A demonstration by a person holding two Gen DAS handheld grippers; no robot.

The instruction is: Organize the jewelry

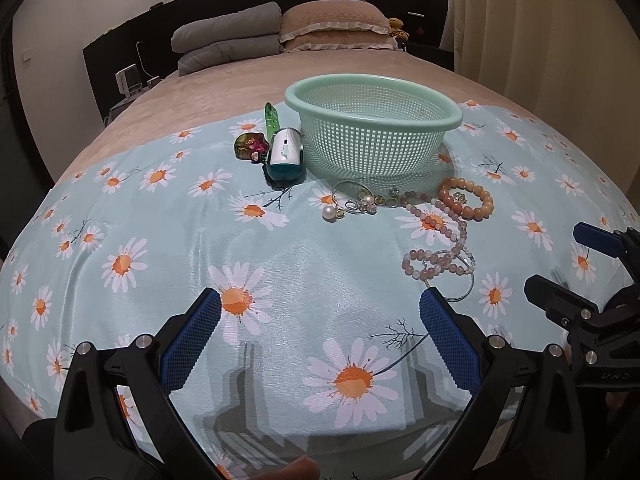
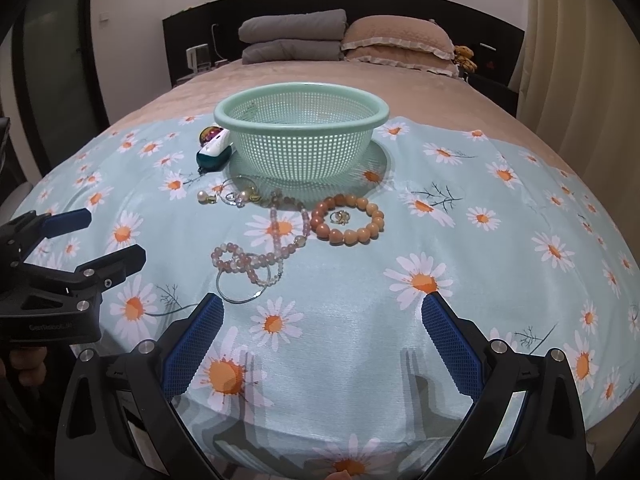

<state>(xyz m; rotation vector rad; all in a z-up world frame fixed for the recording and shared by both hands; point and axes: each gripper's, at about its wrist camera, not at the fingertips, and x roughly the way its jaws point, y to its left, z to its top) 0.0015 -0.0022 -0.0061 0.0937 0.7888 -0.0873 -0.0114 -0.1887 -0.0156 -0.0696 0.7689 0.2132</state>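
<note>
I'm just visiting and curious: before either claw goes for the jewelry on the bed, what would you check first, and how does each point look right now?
1. Left claw open and holding nothing: ok.
2. Right claw open and holding nothing: ok.
3. Green basket upright, mouth unobstructed: ok.
4. Orange bead bracelet lies apart from the basket, easy to reach: ok.
5. Pink bead strand free of other pieces: not ok, it overlaps the thin silver bangle.
6. Small gold ring inside the orange bracelet, loose or snagged: cannot tell.
</note>
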